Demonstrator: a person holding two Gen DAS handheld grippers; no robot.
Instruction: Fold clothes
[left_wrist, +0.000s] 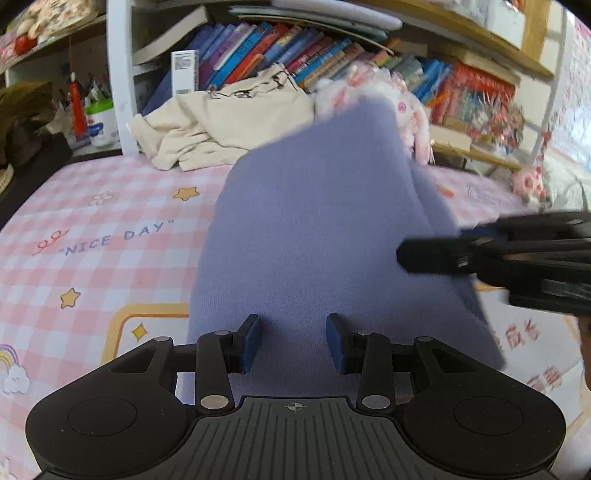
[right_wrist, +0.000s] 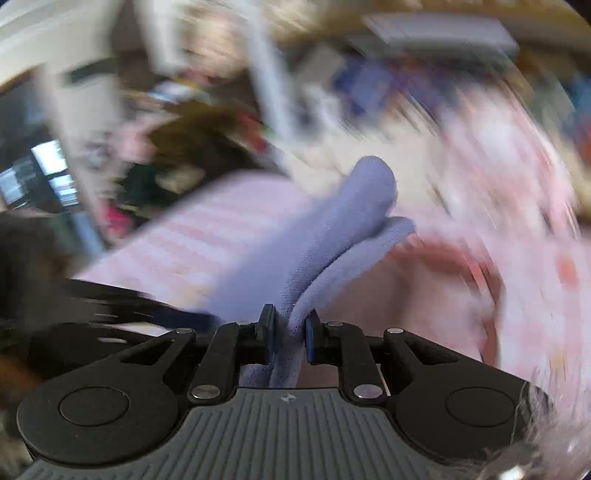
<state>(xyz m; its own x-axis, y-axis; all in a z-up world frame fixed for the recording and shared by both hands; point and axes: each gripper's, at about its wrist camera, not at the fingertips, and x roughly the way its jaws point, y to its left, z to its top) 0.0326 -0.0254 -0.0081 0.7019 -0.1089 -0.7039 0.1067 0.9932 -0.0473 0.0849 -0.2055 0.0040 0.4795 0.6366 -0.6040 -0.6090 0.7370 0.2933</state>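
A lavender-blue knit garment (left_wrist: 314, 229) lies folded on the pink checked bed sheet (left_wrist: 110, 229), straight ahead of my left gripper (left_wrist: 294, 341). The left gripper is open and empty, its blue pads either side of the garment's near edge. My right gripper (right_wrist: 290, 334) is shut on a fold of the same garment (right_wrist: 343, 221), which is lifted and hangs away from the pads. In the left wrist view the right gripper (left_wrist: 406, 254) comes in from the right at the garment's right edge. The right wrist view is motion-blurred.
A crumpled cream garment (left_wrist: 229, 122) lies at the back of the bed. A pink-and-white plush toy (left_wrist: 399, 99) sits beside it. A bookshelf (left_wrist: 332, 48) with several books stands behind the bed. A white post (left_wrist: 120, 74) stands at the back left.
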